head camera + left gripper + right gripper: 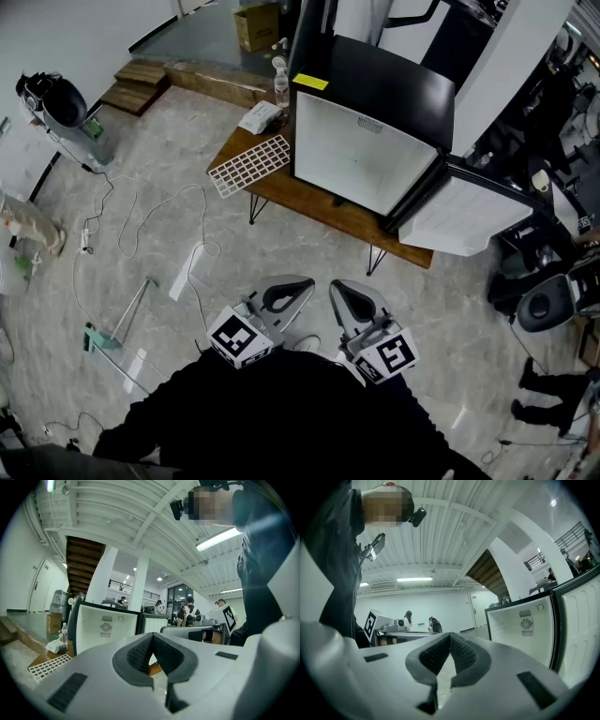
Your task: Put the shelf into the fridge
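A white wire shelf (249,164) lies on the left end of a low wooden table (323,210), partly over its edge; the shelf (48,666) also shows low at the left in the left gripper view. On the table stands a small black fridge (370,141) with a white, bare inside and its door (466,214) swung open to the right. The fridge (105,626) faces the left gripper, and the fridge (525,632) sits right of the right gripper. Close to my body, my left gripper (300,285) and right gripper (339,288) are both shut with nothing in them, far short of the table.
A water bottle (281,86) and a crumpled white cloth (259,117) sit on the table's back left. Cables (155,220) trail over the marble floor at left. A cardboard box (256,25) and wooden steps (139,86) lie beyond. Office chairs (548,302) stand at right.
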